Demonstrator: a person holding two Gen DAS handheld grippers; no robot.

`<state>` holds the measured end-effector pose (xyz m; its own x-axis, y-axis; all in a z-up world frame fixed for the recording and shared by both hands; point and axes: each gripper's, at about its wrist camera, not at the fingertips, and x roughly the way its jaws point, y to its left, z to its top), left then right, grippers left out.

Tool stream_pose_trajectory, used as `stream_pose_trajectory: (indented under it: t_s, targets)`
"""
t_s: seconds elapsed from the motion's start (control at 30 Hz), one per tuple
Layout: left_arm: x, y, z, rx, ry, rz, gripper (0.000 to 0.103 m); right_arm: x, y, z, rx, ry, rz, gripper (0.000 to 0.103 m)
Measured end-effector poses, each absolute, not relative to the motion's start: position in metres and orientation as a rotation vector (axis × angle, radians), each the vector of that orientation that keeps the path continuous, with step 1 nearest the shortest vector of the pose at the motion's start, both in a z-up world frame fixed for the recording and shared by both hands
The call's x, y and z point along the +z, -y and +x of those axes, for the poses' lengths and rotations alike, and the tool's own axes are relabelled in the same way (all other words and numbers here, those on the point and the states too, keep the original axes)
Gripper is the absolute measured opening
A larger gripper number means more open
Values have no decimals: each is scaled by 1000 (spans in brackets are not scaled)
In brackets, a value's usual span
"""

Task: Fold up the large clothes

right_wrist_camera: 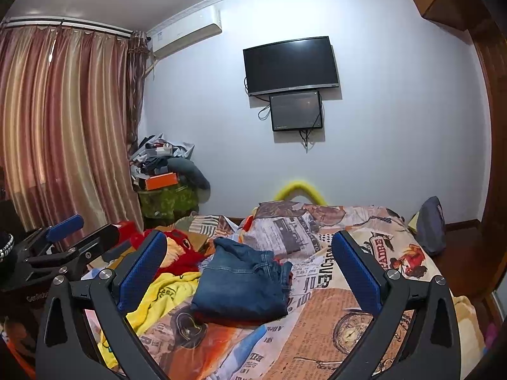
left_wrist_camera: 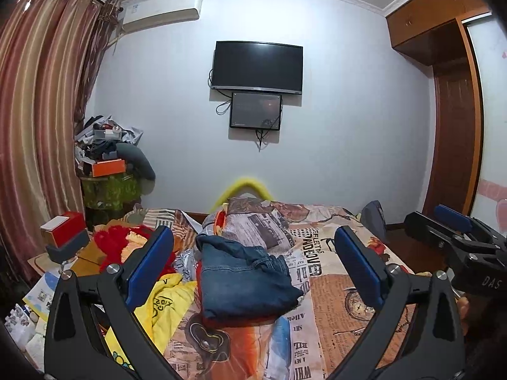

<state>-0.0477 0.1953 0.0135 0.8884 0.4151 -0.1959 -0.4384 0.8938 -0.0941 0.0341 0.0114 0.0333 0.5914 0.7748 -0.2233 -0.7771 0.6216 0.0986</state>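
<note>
A folded pair of blue jeans lies in a compact bundle in the middle of the bed, on the newspaper-print cover. My left gripper is held above the near side of the bed, open, its blue pads well apart with nothing between them. My right gripper hovers alongside, also open and holding nothing. Each one shows at the edge of the other's view: the right gripper and the left gripper. Neither touches the jeans.
A yellow garment and a red fluffy one lie left of the jeans. Boxes sit at the bed's left edge. A dark bag leans at its far right. A cluttered stack fills the corner by the curtains.
</note>
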Motion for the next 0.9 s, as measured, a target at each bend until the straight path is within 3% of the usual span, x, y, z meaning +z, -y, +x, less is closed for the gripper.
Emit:
stream_pose_trajectory:
  t_s: [0.9]
  targets:
    - [12,-192,-48,433,-193,-130,102,35,-14,35,897,-271,11,103]
